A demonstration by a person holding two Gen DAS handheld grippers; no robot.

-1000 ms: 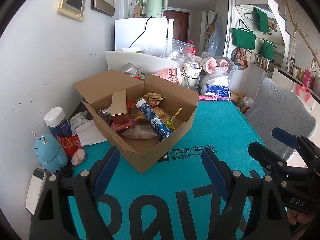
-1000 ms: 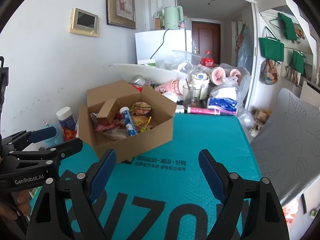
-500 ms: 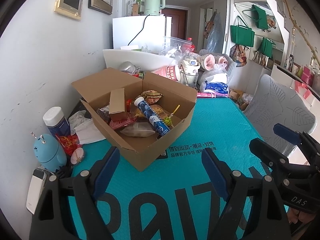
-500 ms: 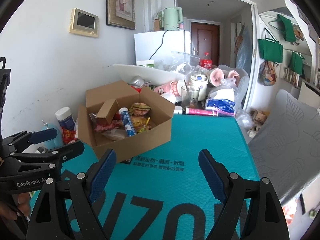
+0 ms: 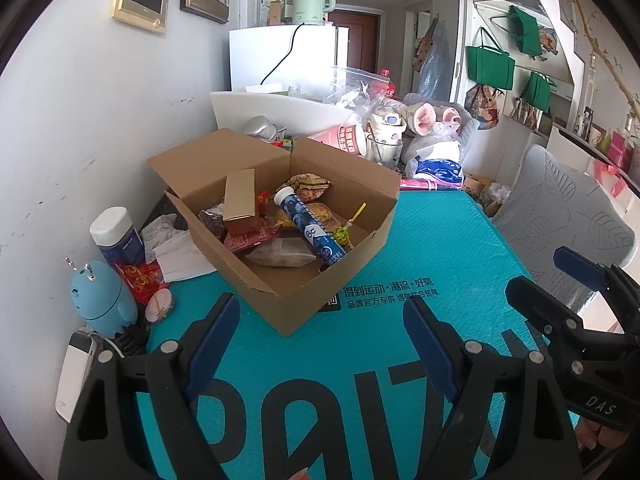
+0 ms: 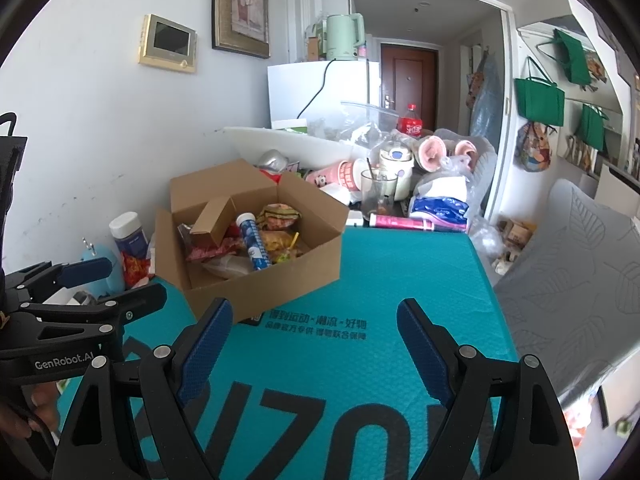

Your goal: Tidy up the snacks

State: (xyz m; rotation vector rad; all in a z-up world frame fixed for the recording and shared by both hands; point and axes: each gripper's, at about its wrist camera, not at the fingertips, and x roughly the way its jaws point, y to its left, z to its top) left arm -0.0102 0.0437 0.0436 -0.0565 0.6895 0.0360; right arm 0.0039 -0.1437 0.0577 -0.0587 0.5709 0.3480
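Note:
An open cardboard box [image 5: 280, 308] sits on the teal mat [image 5: 420, 248] near the wall. Inside lie a blue tube [image 5: 310, 230], a small brown carton [image 5: 239, 200], a red packet [image 5: 248, 240], a clear packet [image 5: 280, 258], a lollipop [image 5: 344, 234] and other wrapped snacks. My left gripper [image 5: 320, 306] is open and empty, just short of the box's near corner. My right gripper [image 6: 314, 308] is also open and empty, over the mat to the right of the box [image 6: 280, 292]. Each gripper shows in the other's view: the right [image 5: 540, 272], the left [image 6: 128, 280].
Left of the box stand a white-capped bottle [image 5: 116, 236], a pale blue gadget [image 5: 100, 300], tissues [image 5: 180, 252] and a white device [image 5: 74, 376]. Behind the box are a glass [image 6: 376, 192], a pink tube [image 6: 404, 223] and plastic bags. A grey chair [image 5: 560, 208] borders the right.

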